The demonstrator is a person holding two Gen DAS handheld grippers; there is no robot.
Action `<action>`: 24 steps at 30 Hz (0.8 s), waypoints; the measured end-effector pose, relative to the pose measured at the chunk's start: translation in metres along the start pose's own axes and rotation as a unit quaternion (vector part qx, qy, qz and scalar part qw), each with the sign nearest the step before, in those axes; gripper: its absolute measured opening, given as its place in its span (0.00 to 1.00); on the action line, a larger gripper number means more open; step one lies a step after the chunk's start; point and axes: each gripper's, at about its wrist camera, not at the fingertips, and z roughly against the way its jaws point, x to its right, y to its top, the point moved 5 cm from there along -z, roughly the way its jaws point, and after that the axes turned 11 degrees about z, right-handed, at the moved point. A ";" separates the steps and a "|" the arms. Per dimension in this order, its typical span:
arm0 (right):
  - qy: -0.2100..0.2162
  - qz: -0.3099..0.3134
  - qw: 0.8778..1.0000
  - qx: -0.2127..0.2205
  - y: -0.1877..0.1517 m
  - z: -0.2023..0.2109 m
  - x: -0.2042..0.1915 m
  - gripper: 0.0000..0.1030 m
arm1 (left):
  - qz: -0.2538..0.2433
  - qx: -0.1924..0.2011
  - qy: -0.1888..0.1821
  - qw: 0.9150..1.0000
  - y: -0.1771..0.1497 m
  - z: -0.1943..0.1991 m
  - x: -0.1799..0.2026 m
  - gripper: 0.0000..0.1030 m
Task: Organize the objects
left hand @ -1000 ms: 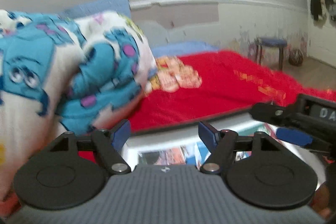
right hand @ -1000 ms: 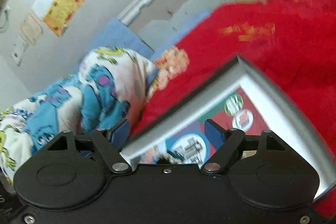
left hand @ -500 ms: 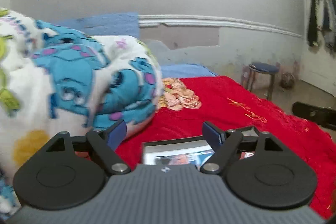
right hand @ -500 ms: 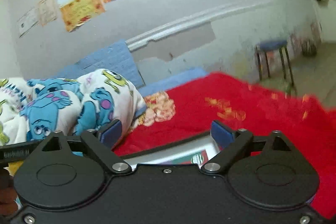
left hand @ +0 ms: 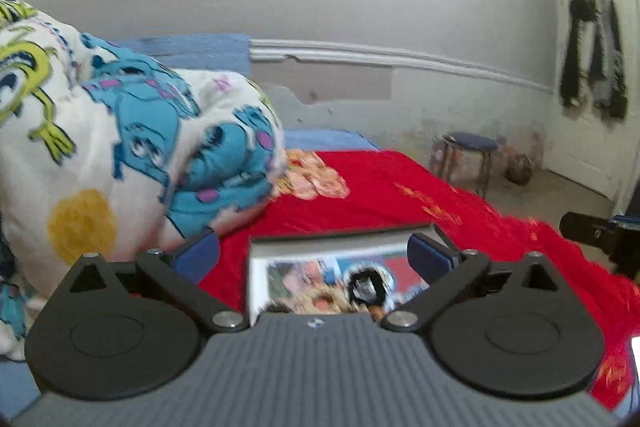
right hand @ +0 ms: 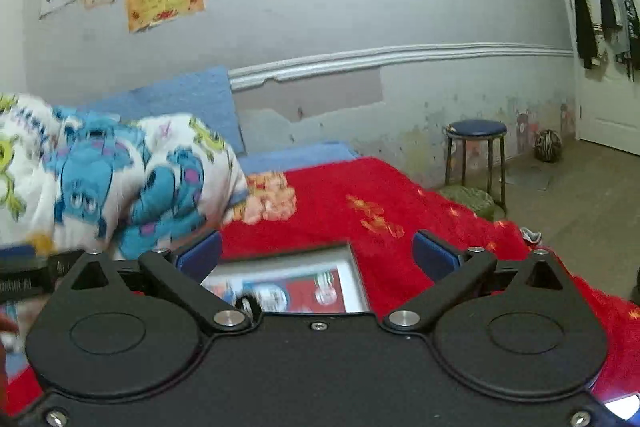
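The framed picture (left hand: 340, 267) lies flat on the red blanket (left hand: 380, 187), untouched between the spreading jaws of the left gripper (left hand: 314, 253) and right gripper (right hand: 318, 253).

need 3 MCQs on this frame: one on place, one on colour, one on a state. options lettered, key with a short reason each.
1. Where does the silver-framed picture lie?
A. On the red fleece bedspread
B. On the blue-topped round stool
C. On the floor

2. What colour is the stool's seat?
A. Red
B. Dark blue
C. White

3. How do the left gripper and right gripper stand to the frame?
A. Both clamp it
B. Only the left clamps it
C. Both open, neither touches it

Key:
1 A: red fleece surrounds the frame in both views.
2 B: the seat shows dark blue by the wall.
3 C: both jaws are opening, their blue pads standing clear of the frame's edges.
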 end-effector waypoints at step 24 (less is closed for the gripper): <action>0.020 0.003 0.991 -0.132 -0.062 -0.048 -0.039 1.00 | 0.027 -0.202 0.067 0.977 -0.070 -0.040 -0.011 1.00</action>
